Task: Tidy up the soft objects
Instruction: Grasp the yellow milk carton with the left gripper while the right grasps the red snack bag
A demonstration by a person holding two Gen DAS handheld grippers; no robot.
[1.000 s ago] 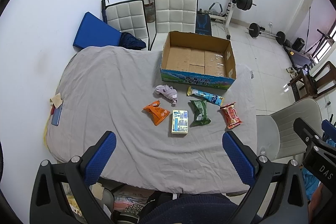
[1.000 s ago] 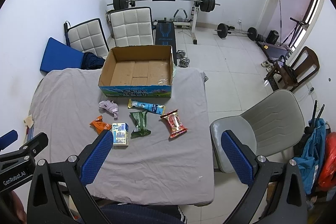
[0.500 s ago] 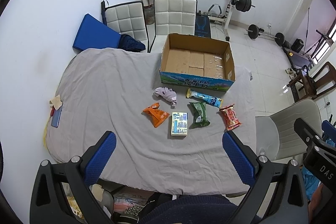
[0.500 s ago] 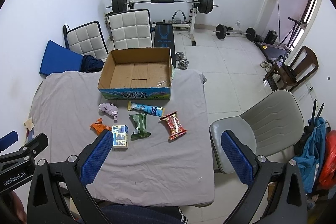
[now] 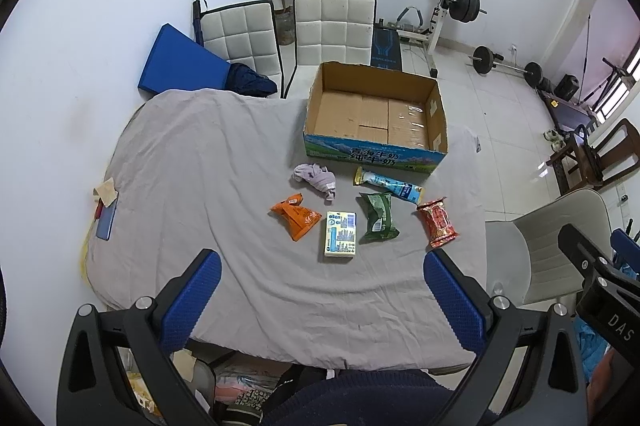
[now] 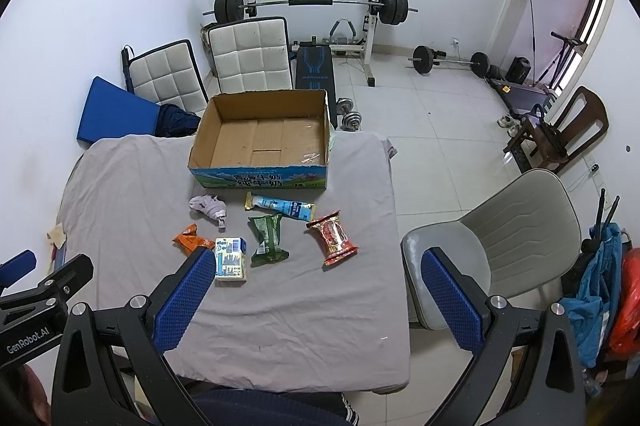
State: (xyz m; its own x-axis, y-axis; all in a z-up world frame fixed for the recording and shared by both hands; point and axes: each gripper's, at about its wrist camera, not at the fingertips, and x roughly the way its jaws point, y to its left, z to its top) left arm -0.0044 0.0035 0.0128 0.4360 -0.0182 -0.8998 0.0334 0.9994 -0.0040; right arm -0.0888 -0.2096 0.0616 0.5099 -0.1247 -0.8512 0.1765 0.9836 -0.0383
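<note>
Both grippers wide, nothing held: left gripper (image 5: 322,300), right gripper (image 6: 318,300), ribbed blue pads. Ahead on wrinkled grey sheet (image 5: 192,162): crumpled lilac sock (image 5: 315,178), crinkly orange packet (image 5: 296,215), flat carton (image 5: 340,236), green pouch (image 5: 377,216), red wrapper (image 5: 437,221), blue tube pack (image 5: 388,184) w/ long axis running left-right. Open cardboard box (image 5: 374,152) beyond them. Vs 1 s ago: view barely shifted, items unmoved.

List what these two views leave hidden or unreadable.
- Orange packet: in the right wrist view its near end sits behind the right tool's left finger.
- Small carton: print too small to read in either view.
- Under the table: hidden by the grey cloth.
- Right tool in the left wrist view: cut off by the frame edge.
</note>
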